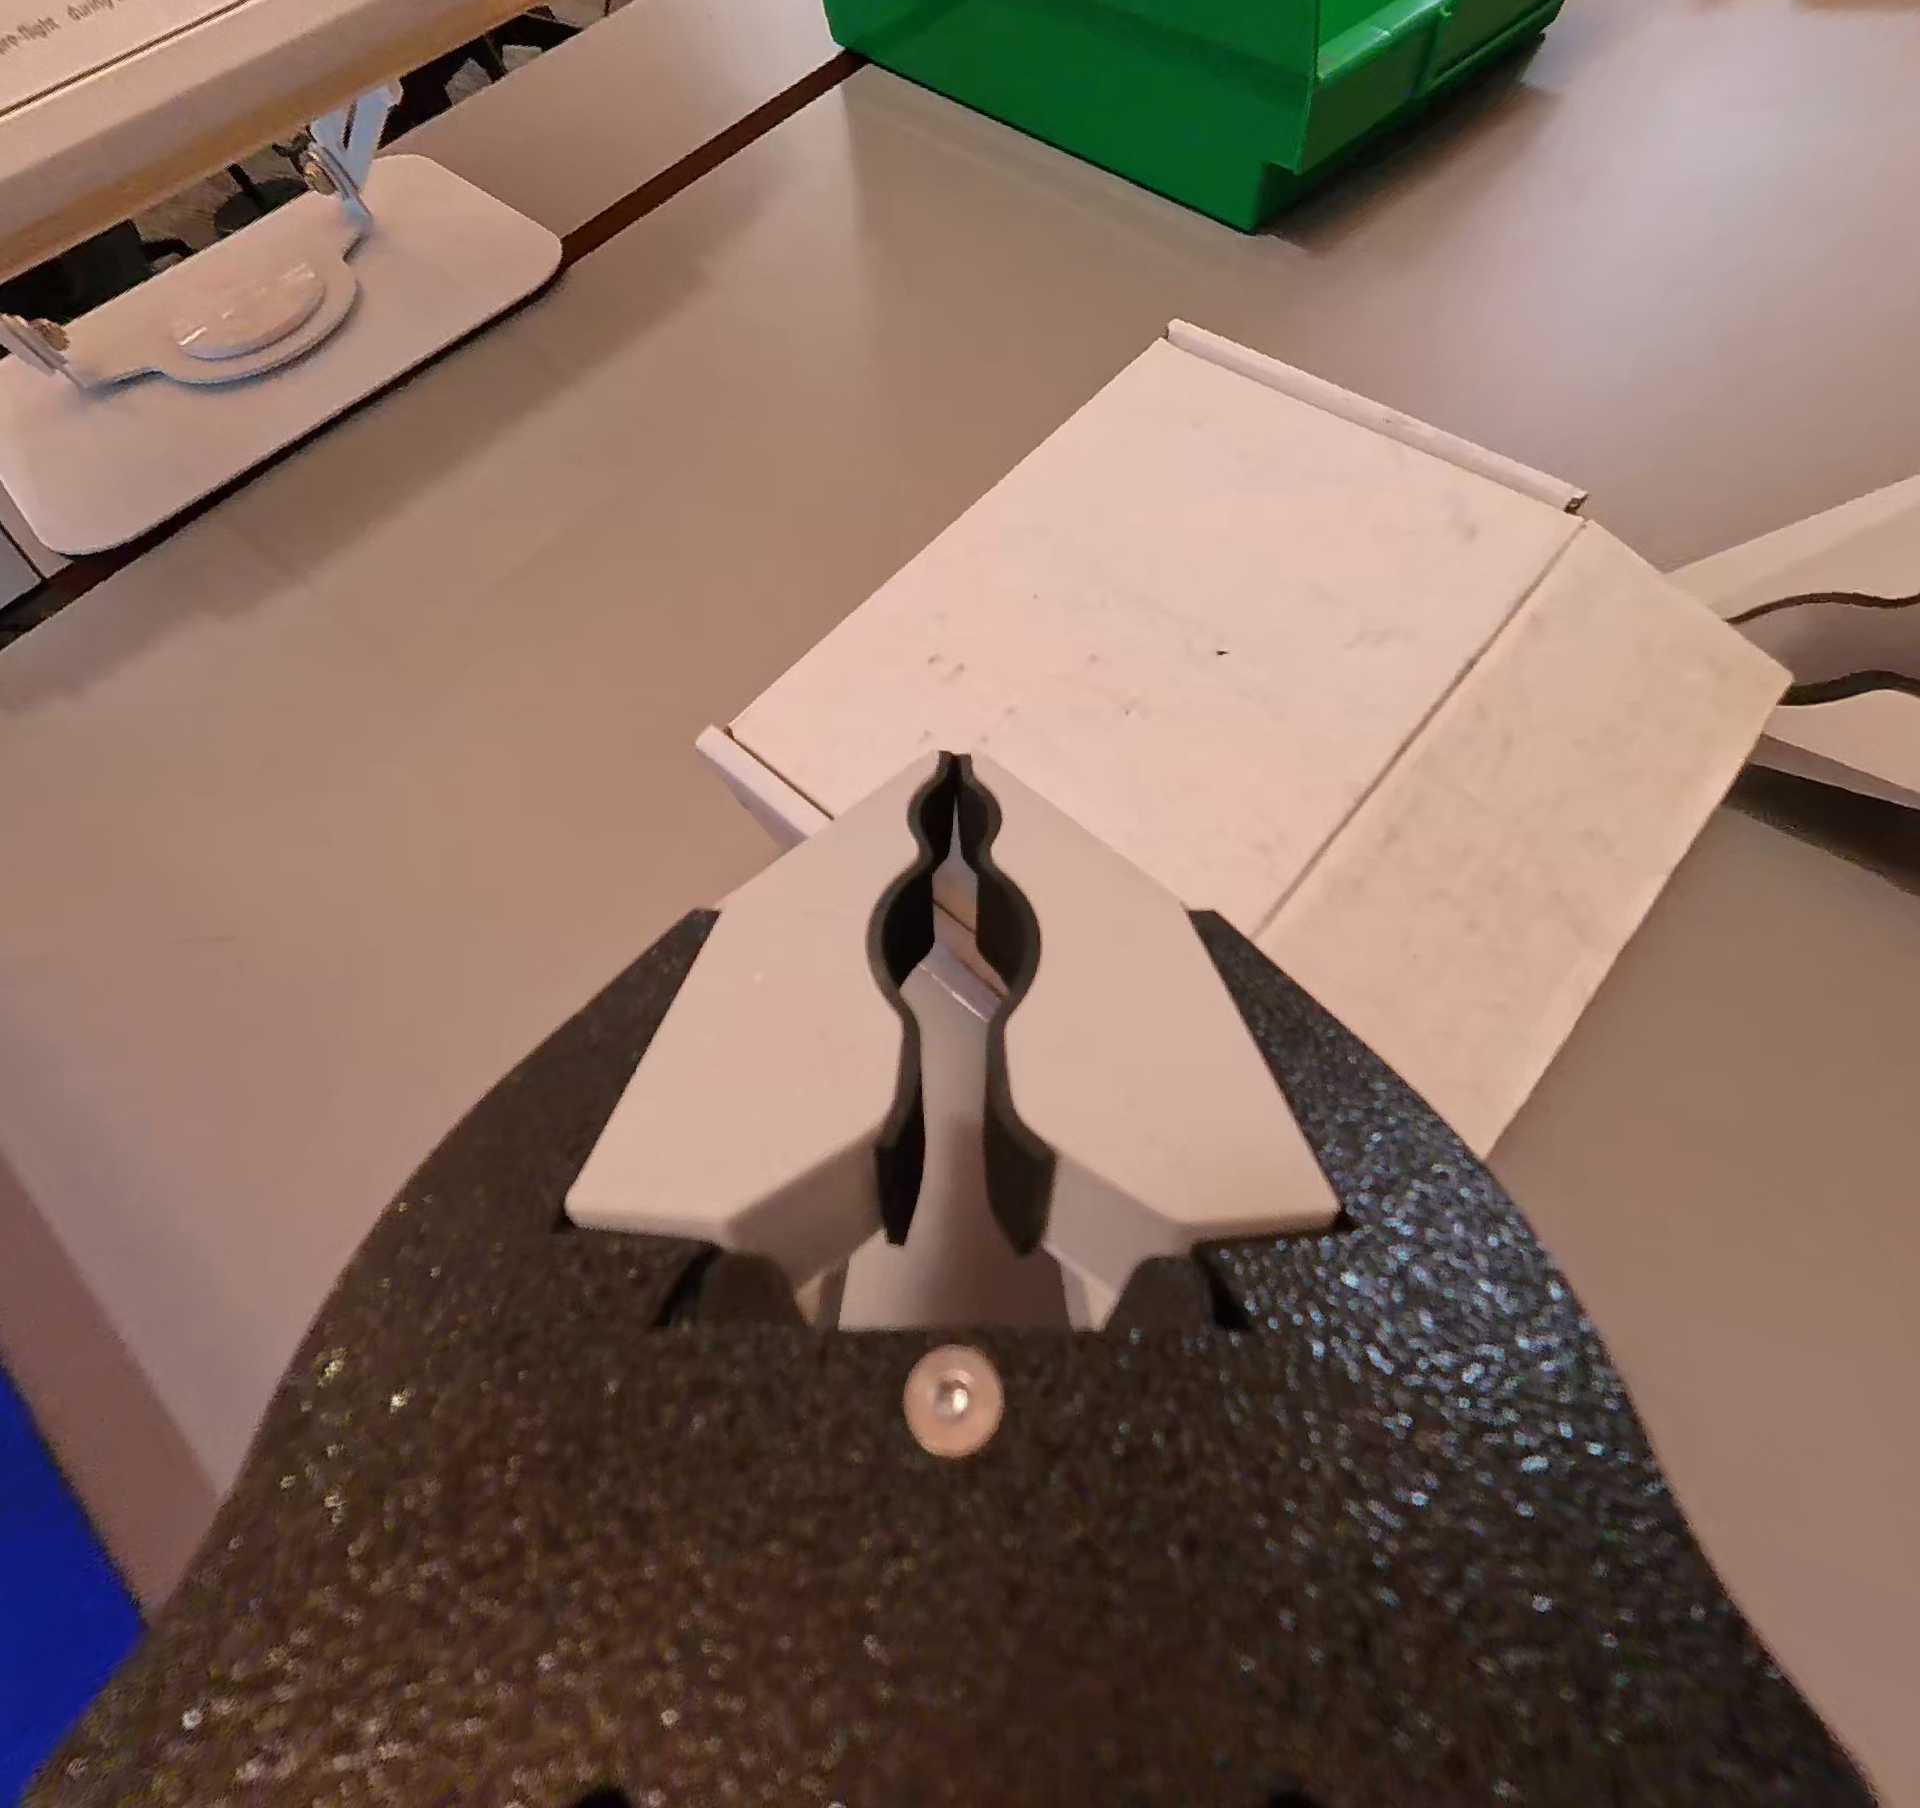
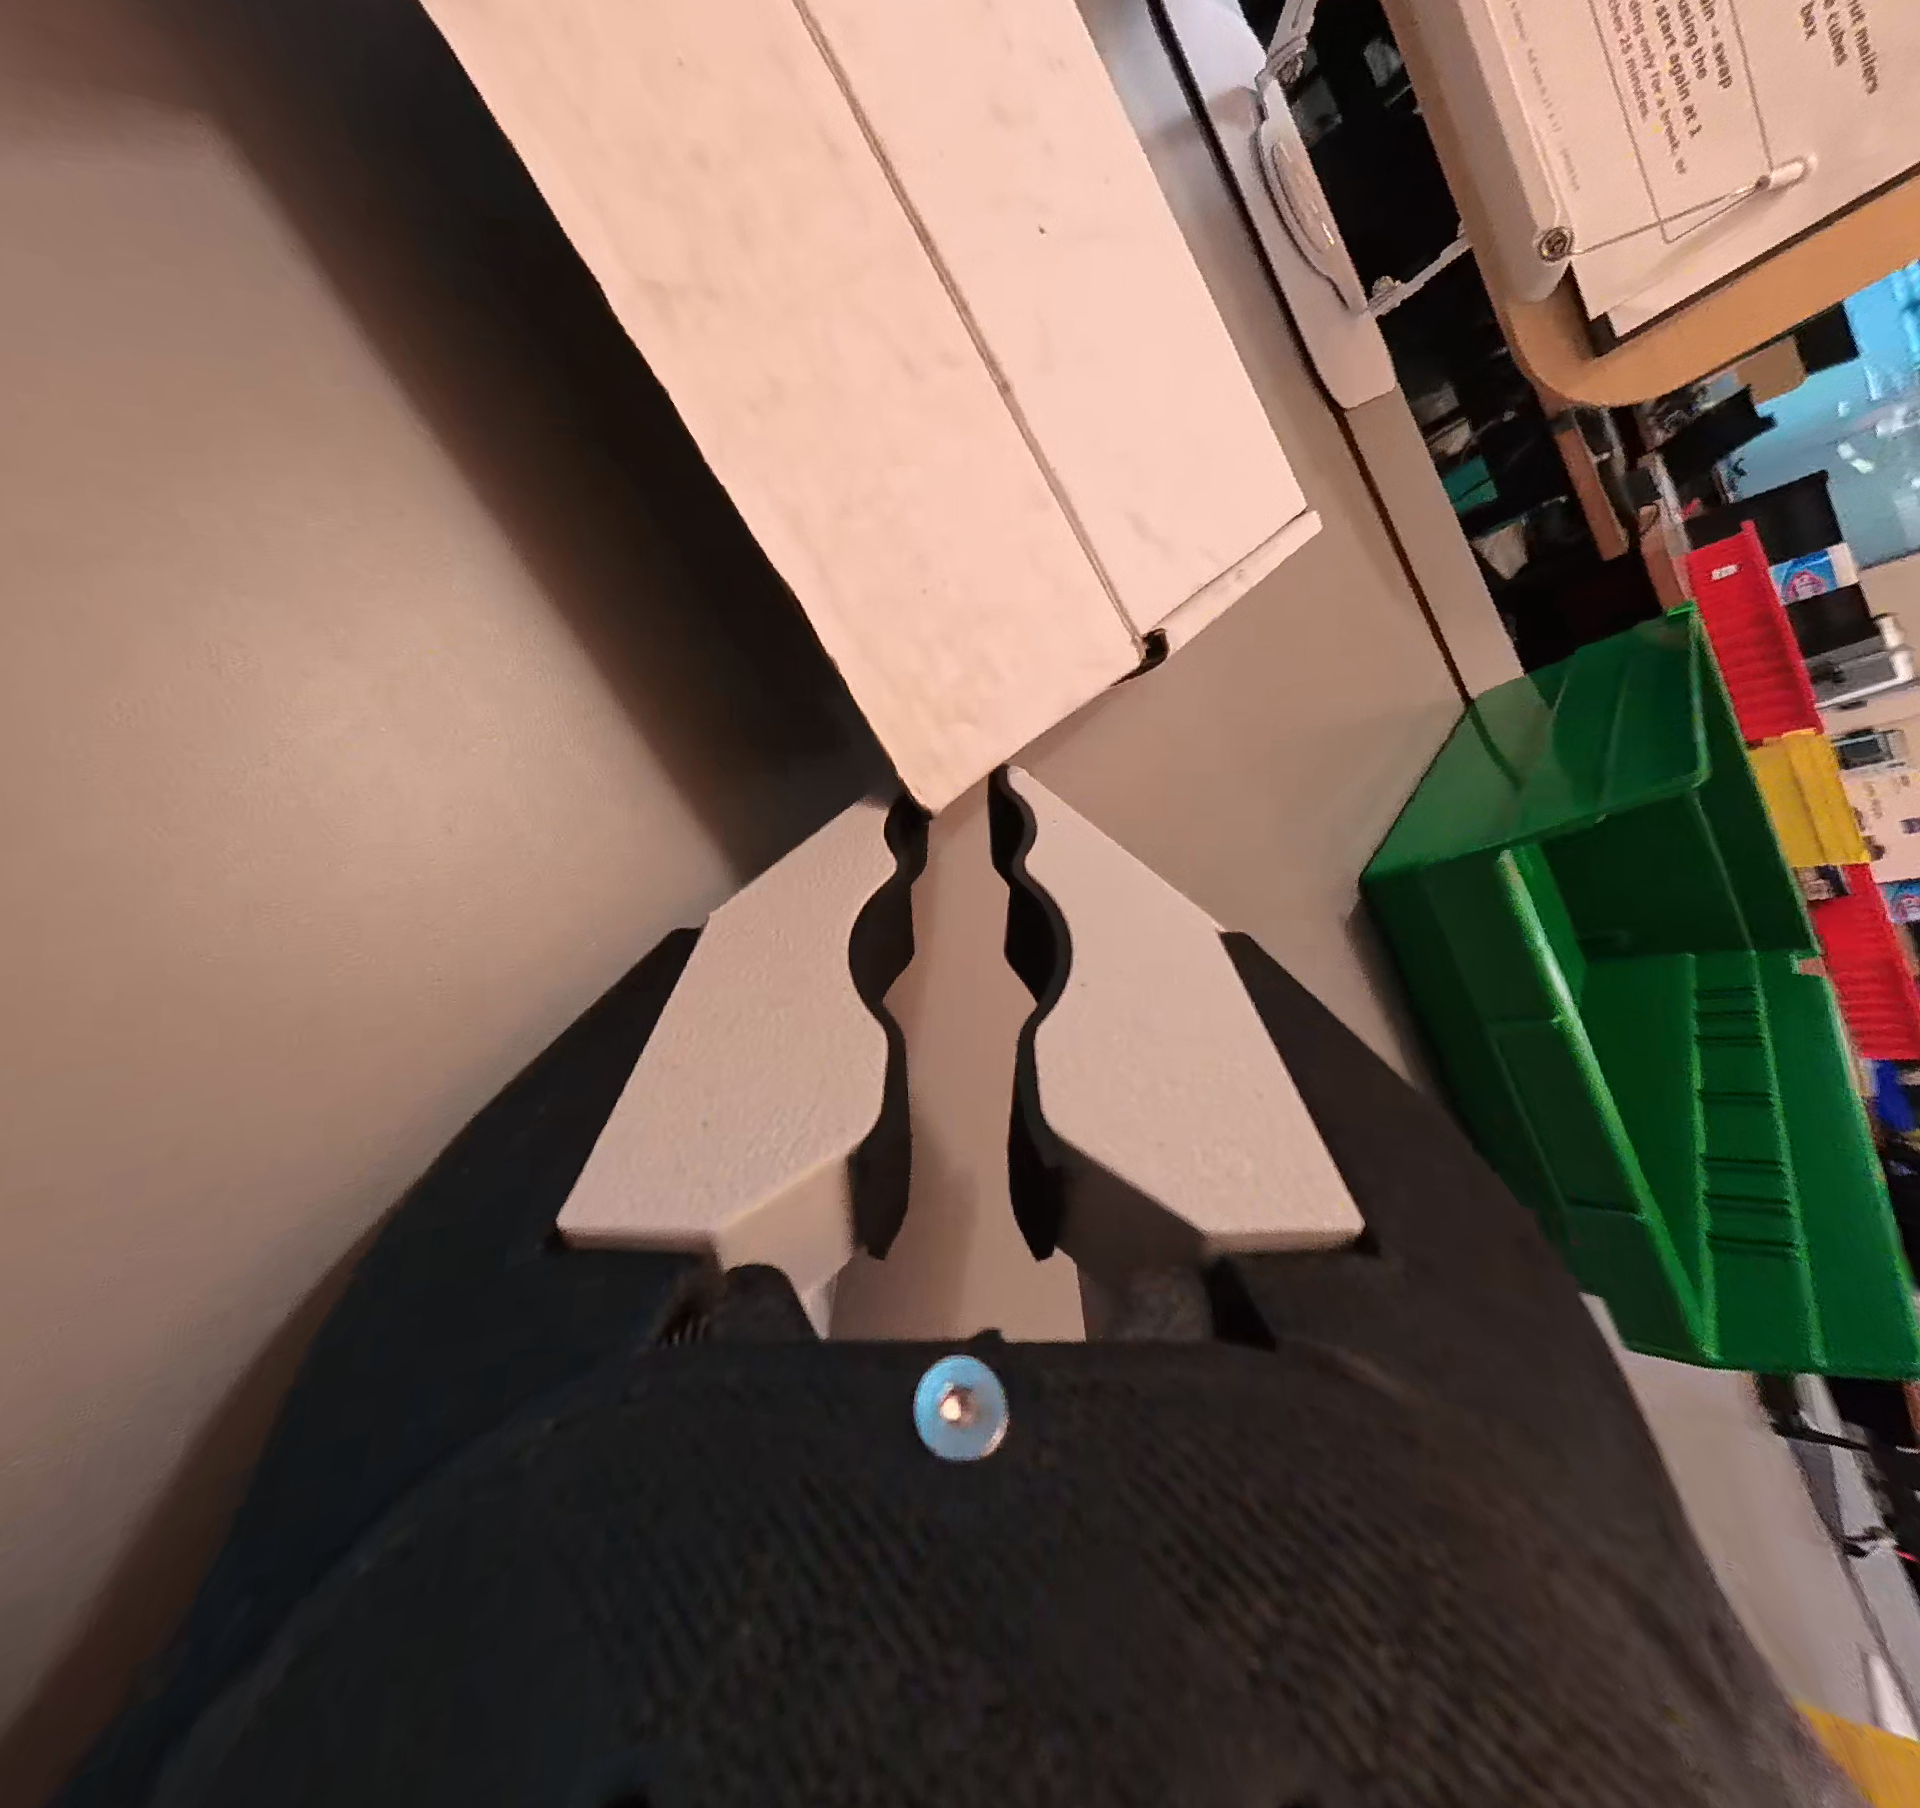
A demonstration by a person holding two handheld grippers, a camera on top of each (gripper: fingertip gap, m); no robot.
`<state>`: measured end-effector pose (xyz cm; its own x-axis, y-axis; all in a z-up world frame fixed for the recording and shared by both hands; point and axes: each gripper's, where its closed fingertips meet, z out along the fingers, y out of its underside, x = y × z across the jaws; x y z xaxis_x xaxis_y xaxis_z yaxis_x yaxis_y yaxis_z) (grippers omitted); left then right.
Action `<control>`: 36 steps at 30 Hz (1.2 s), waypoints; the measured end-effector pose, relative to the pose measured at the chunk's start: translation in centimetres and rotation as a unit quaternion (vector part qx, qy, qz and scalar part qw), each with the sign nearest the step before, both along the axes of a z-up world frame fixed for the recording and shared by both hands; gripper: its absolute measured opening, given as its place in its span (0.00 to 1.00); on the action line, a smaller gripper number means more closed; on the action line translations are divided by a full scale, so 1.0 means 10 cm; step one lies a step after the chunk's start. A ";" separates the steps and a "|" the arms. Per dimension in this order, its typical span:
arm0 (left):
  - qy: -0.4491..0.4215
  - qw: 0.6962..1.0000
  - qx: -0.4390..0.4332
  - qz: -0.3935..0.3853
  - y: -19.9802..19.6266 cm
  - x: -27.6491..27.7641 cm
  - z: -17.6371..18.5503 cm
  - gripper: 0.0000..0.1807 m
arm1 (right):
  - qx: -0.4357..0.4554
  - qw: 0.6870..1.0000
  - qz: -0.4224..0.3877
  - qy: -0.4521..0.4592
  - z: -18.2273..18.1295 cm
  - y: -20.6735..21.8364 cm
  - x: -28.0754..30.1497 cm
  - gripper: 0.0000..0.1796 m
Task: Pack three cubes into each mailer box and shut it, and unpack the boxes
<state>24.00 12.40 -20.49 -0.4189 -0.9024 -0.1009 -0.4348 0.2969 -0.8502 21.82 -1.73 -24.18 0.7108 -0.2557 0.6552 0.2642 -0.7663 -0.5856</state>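
Both of my grippers are on the white mailer box (image 1: 1195, 615), which lies on the grey table (image 1: 468, 771). My left gripper (image 1: 956, 771) has its fingers drawn together, tips touching, over the box's near corner; a sliver of cardboard edge shows in the round gap behind the tips, but I cannot tell whether anything is truly pinched there or the tips are only pressing down on the top. My right gripper (image 2: 951, 792) has its fingers slightly apart, with the corner of the front flap sitting just at or between the tips; whether the pads really bear on it I cannot say. That flap slopes outward instead of being tucked, so I judge the box to be mid-way through opening or closing, and I cannot tell which. No cubes show in either view, and the inside of the box is hidden, so I cannot count what is packed. A green bin (image 1: 1195, 23) stands beyond the box, its contents out of sight, and a white stand (image 1: 270, 324) holding a printed sheet sits at the table's far edge. A second pale cardboard piece (image 1: 1829, 553) shows just beside the box, perhaps another mailer. By my reckoning, most of the task is still unconfirmed.
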 end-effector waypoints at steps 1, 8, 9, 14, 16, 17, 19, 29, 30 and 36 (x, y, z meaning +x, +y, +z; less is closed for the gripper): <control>0.000 1.000 0.002 0.000 0.00 0.00 0.00 0.00 | 0.007 1.000 0.001 0.012 0.00 0.00 -0.01 0.05; 0.003 1.000 -0.002 0.002 0.00 0.00 0.00 0.00 | 0.062 0.994 0.025 0.092 0.03 0.03 -0.08 0.05; 0.003 1.000 -0.002 0.002 0.00 0.00 0.00 0.00 | 0.060 0.994 0.026 0.092 0.03 0.03 -0.08 0.05; -0.003 1.000 -0.005 0.003 0.00 0.00 0.00 0.00 | 0.016 0.998 0.027 0.061 -0.01 0.01 0.02 0.05; -0.007 1.000 -0.004 0.002 0.00 0.01 0.00 0.00 | 0.005 0.997 0.036 0.063 -0.05 0.02 0.09 0.05; -0.008 1.000 -0.004 0.003 0.00 0.01 0.00 0.00 | -0.003 0.997 0.045 0.059 -0.06 0.03 0.10 0.05; -0.007 1.000 -0.002 0.002 0.00 0.01 0.00 0.00 | -0.025 0.997 0.060 0.035 -0.07 0.02 0.15 0.06; -0.005 1.000 0.022 0.002 0.00 0.01 0.00 0.00 | 0.053 0.958 0.197 0.201 0.14 -0.01 -0.17 0.27; -0.005 1.000 0.020 0.002 0.00 0.01 0.00 0.00 | 0.082 0.950 0.203 0.222 0.24 -0.02 -0.20 0.28; -0.007 1.000 0.018 0.005 0.00 0.01 0.00 0.00 | 0.177 0.903 0.151 0.361 0.35 0.03 -0.17 0.27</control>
<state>24.05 12.36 -20.52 -0.4090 -0.9019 -0.1392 -0.4253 0.3234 -0.8453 20.13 -1.40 -20.73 0.9925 -0.0820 -0.0911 -0.1186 -0.4544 -0.8829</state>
